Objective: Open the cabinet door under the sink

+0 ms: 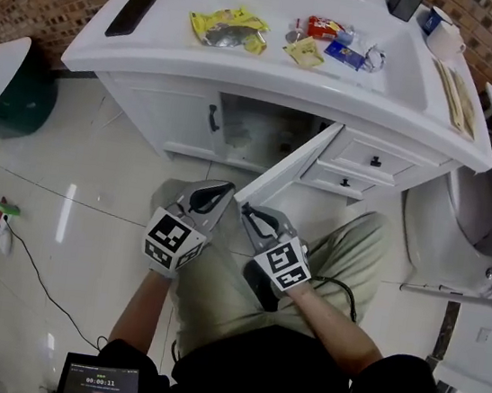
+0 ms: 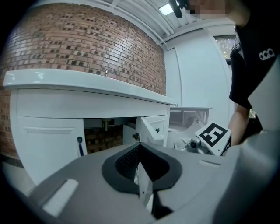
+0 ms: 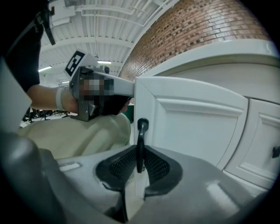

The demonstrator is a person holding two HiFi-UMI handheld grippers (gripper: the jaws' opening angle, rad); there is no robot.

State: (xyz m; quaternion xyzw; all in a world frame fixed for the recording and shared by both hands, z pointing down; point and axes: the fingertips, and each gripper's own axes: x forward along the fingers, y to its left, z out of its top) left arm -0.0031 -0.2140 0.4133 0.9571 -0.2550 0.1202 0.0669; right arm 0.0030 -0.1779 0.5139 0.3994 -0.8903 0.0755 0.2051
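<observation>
- Plainly, the cabinet door (image 1: pixel 285 174) under the sink counter (image 1: pixel 244 77) stands swung well out from the cabinet, its free edge pointing toward the person and the dark inside of the cabinet showing behind it.
- The right gripper (image 1: pixel 254 218) is at the door's outer face. In the right gripper view its jaws are drawn narrow around the door's dark handle (image 3: pixel 140 144), which stands upright between the pads.
- The left gripper (image 1: pixel 217 194) sits just beside the right one at the door's free edge. In the left gripper view its jaws are nearly together, with a thin white strip, apparently the door's edge, pinched between them.
- Both grippers hover over the person's beige trousers (image 1: pixel 215 287).
- The neighbouring left door (image 1: pixel 171 112) is closed, and two drawers (image 1: pixel 374 159) lie to the right of the opening.
- On the counter lie a black phone (image 1: pixel 132 13), a yellow packet (image 1: pixel 228 30) and a few small wrappers, and a mug (image 1: pixel 445 37) stands at the far right.
</observation>
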